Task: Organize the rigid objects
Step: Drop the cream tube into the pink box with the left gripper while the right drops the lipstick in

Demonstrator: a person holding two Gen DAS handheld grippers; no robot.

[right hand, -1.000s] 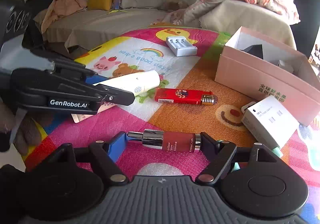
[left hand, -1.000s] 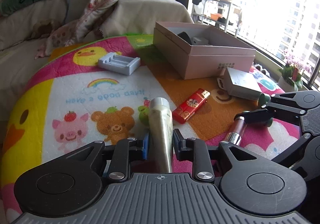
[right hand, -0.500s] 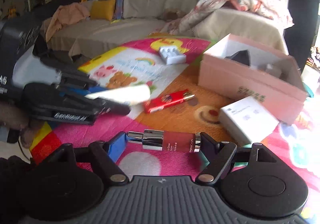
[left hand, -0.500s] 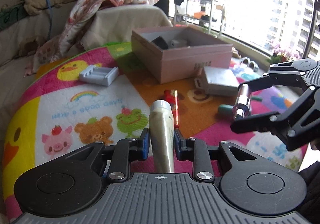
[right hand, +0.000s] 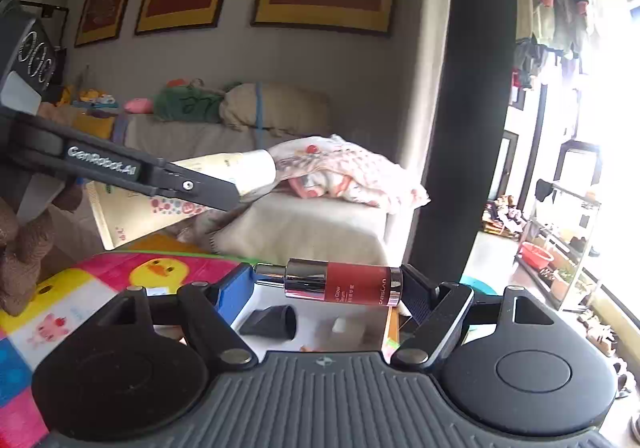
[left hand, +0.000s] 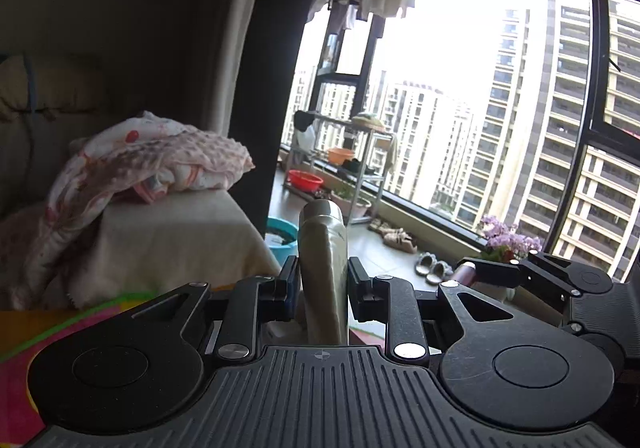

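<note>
Both tongs raised, left (left hand: 323, 284) gripping cream tube (left hand: 322, 268), right (right hand: 326, 284) gripping red bottle (right hand: 344, 284).

Left claw (left hand: 323, 284) and right claw (right hand: 327, 284) both raised, each clamped around something

Left wrist cam looks level along its tool toward the window (left hand: 460, 96). Right wrist cam is level too, facing the sofa wall. Both are raised off the mat – shared: the pink blanket (left hand: 152, 164) (right hand: 352, 176) and each other's tool.
</note>
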